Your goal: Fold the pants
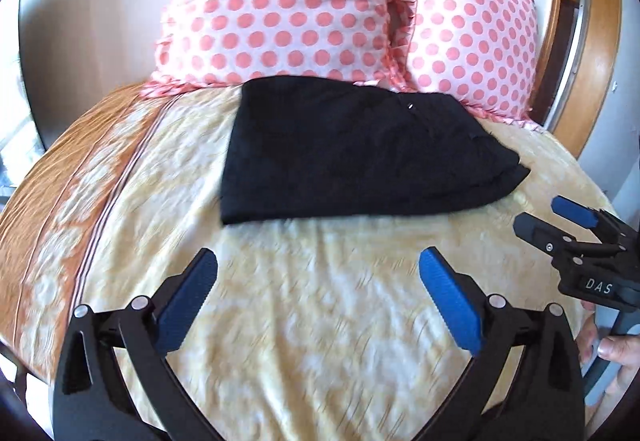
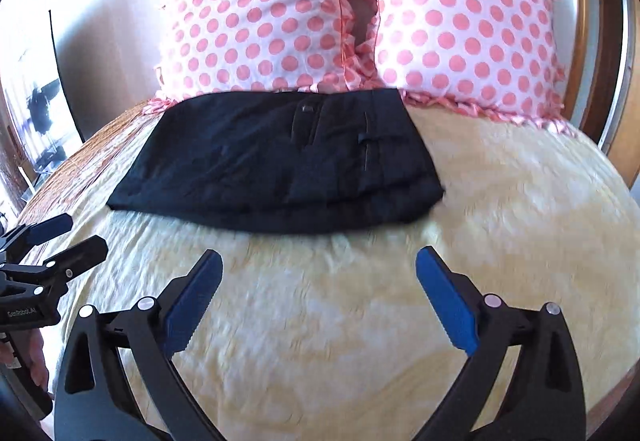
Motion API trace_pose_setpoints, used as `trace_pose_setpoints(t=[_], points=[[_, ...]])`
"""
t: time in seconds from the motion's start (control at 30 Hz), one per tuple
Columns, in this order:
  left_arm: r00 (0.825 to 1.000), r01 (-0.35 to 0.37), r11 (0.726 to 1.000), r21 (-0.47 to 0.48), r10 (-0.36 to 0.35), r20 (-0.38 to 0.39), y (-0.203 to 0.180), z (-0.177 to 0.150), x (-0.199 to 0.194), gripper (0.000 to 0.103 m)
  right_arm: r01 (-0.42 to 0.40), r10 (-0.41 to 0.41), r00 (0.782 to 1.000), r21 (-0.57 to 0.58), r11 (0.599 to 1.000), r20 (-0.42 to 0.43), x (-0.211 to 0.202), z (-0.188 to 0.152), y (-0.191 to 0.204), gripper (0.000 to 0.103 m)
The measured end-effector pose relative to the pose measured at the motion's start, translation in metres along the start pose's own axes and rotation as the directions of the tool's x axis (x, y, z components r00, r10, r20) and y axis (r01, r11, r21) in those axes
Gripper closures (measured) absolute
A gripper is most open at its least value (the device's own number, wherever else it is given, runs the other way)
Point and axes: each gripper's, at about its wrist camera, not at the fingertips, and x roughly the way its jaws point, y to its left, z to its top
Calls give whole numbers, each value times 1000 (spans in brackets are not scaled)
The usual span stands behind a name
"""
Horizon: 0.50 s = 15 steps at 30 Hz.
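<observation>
The black pants [image 1: 352, 153] lie folded into a compact stack on the yellow bedspread [image 1: 320, 321], just in front of the pillows; they also show in the right wrist view [image 2: 280, 161]. My left gripper [image 1: 318, 261] is open and empty, hovering over the bedspread short of the pants' near edge. My right gripper [image 2: 319, 261] is open and empty too, short of the pants. The right gripper shows at the right edge of the left wrist view [image 1: 540, 219], and the left gripper at the left edge of the right wrist view [image 2: 74, 237]. Neither touches the pants.
Two white pillows with pink dots [image 1: 280, 1] [image 2: 464, 25] lean against the wall behind the pants. An orange patterned border [image 1: 60, 201] runs down the bed's left side. A wooden door frame [image 1: 584, 81] stands at the right.
</observation>
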Motion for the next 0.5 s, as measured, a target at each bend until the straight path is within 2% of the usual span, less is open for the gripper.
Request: trace_pose_setpoints(t=[0.17, 0.5], points=[[1000, -13, 1000, -15, 12, -17, 8, -26, -10, 2, 8, -8, 1000, 7, 1000, -26, 1, -20, 8, 4], [998, -37, 999, -18, 36, -44, 10, -39, 2, 2, 37, -36, 999, 28, 999, -41, 4, -39, 9, 4]])
